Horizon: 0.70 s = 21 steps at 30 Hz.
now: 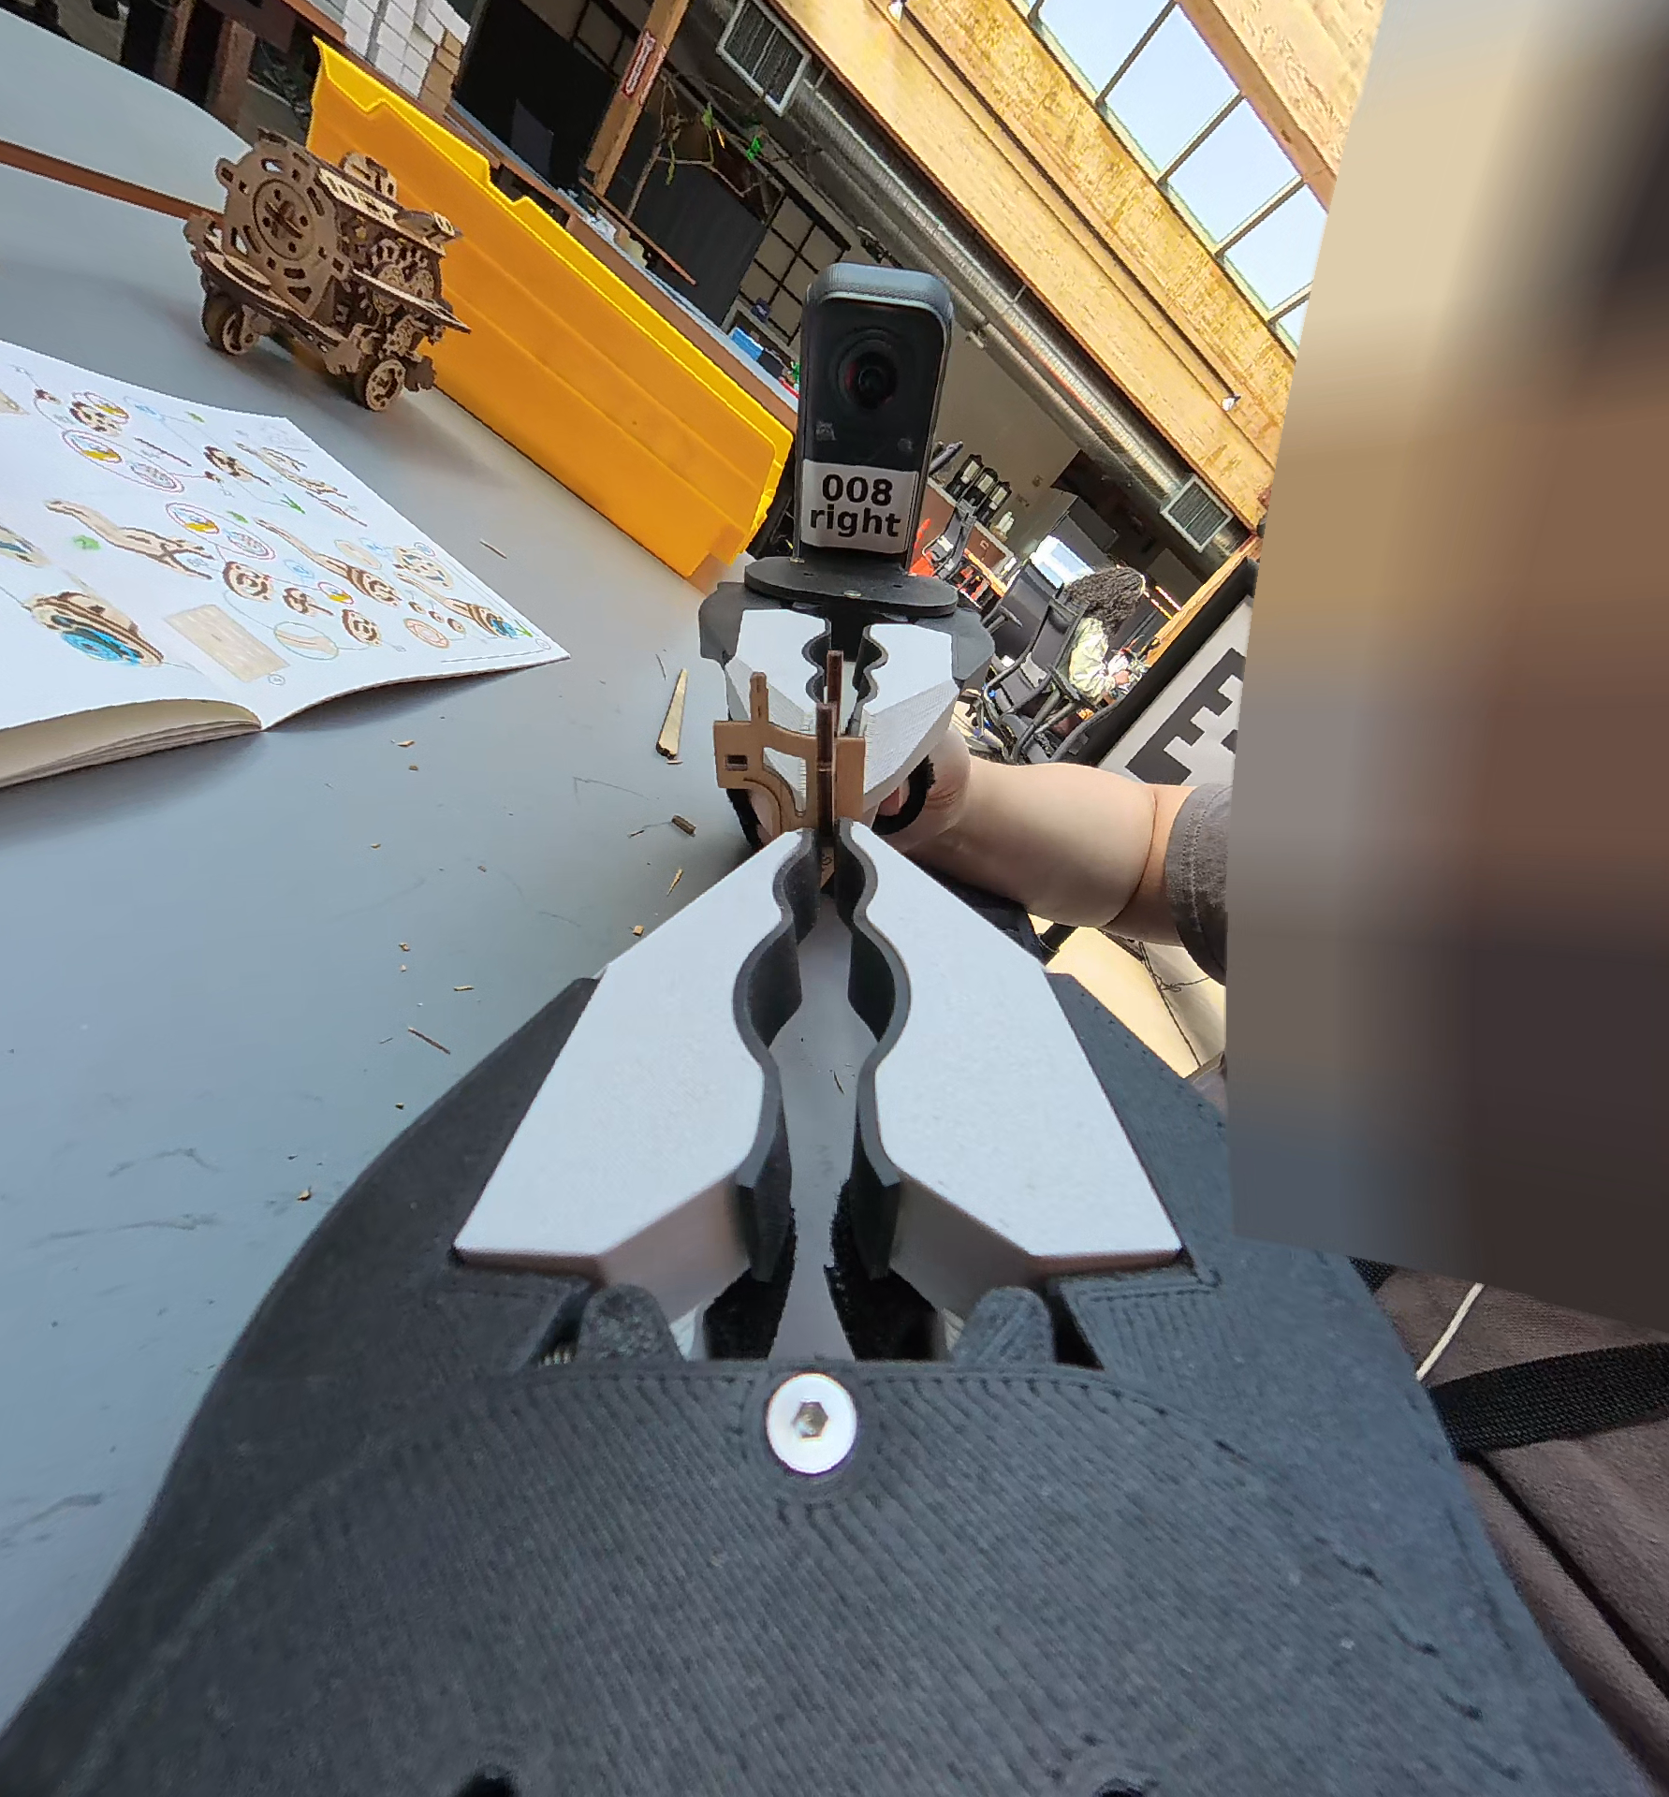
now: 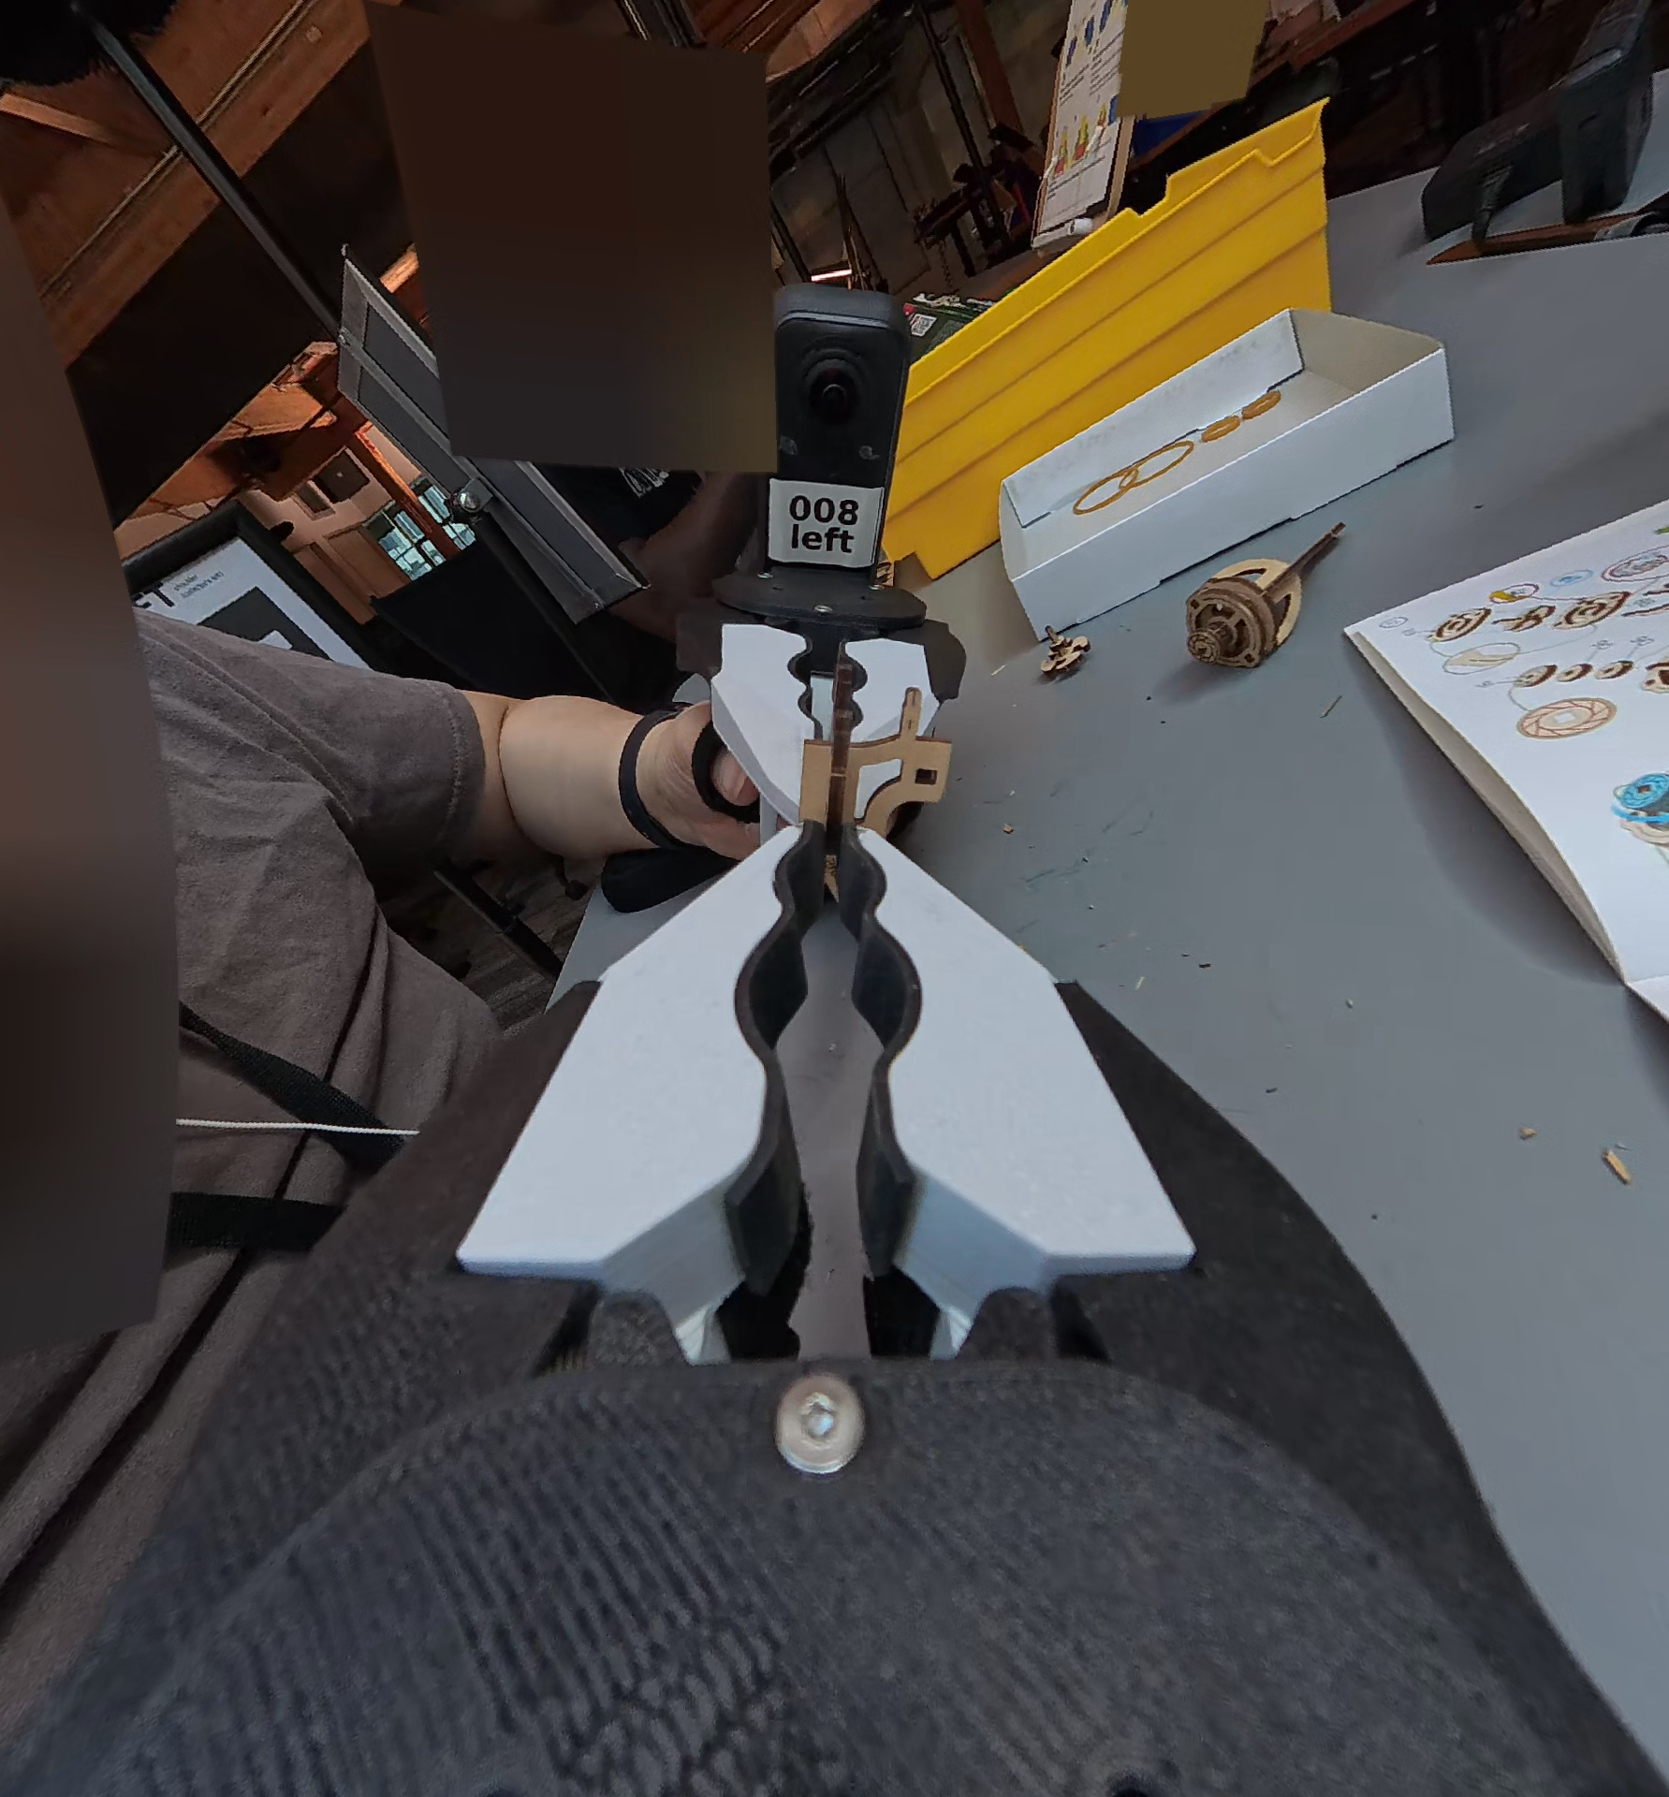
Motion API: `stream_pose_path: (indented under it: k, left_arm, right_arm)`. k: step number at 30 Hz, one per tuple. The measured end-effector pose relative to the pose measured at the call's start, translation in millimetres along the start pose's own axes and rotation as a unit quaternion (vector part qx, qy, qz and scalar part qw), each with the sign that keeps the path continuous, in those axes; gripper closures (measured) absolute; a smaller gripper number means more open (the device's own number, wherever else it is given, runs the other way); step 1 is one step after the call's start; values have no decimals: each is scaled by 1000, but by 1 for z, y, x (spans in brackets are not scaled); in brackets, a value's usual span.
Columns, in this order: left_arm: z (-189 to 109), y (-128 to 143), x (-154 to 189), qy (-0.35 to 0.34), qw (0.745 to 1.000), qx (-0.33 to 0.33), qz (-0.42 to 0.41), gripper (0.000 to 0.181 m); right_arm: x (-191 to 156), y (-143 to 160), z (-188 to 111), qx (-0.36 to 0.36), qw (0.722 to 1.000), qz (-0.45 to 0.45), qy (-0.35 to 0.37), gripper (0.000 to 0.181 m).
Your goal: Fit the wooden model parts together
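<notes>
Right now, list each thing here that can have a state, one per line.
Left gripper: shut on a thin wooden piece.
Right gripper: shut on a thin wooden piece.
Wooden parts: meeting between the tips, above the table.
Booklet: open, flat.
White box: open, rings inside.
Wooden cart: assembled, upright.

Flat grey table [image 1: 227, 972] strewn with wood splinters, open white instruction booklet [image 1: 179, 545], assembled brown wooden cart model [image 1: 324, 263], long yellow plastic bin [image 1: 568, 360], shallow white cardboard box [image 2: 1229, 467], round wooden gear subassembly [image 2: 1239, 608] just beside the box

Matt grey table [image 1: 227, 972], pale laser-cut wooden part [image 1: 762, 758]
</notes>
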<state>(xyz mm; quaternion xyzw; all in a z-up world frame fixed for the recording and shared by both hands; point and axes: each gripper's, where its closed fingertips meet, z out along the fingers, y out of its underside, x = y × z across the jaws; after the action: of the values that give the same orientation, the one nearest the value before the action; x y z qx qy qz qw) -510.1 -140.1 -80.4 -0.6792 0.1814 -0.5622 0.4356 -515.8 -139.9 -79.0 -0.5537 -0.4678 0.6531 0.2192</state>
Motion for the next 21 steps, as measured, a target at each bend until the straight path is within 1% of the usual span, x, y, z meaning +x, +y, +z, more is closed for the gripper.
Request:
stream_pose_path:
  k: [3,6,7,10,12,14,15,19,21]
  left_arm:
    - [0,-2,0,-1,1000,5,1,181]
    - [-1,-4,3,10,1000,4,6,180]
    - [-1,-3,4,7,1000,1,12,180]
    - [-3,-4,2,-1,1000,3,16,180]
    - [-3,-4,1,-1,1000,2,10,180]
    - [-2,-2,1,-3,1000,-3,16,180]
    - [-1,-1,2,-3,1000,-6,19,180]
    - [1,1,2,-4,1000,-13,22,180]
    - [1,2,2,-6,1000,-15,26,180]
  right_arm:
    - [0,-2,0,4,1000,-9,4,179]
    - [-2,-6,-1,11,1000,-2,-14,179]
    - [-2,-7,-2,14,1000,-11,-8,179]
    - [2,-17,-9,43,998,-38,25,169]
    - [4,-16,-8,41,998,-29,26,161]
    - [1,-13,-6,30,999,-35,17,158]
    - [-1,-12,-5,27,999,-38,14,159]
    - [-2,-12,-5,24,998,-51,19,178]
    - [-1,-12,-4,24,998,-53,21,179]
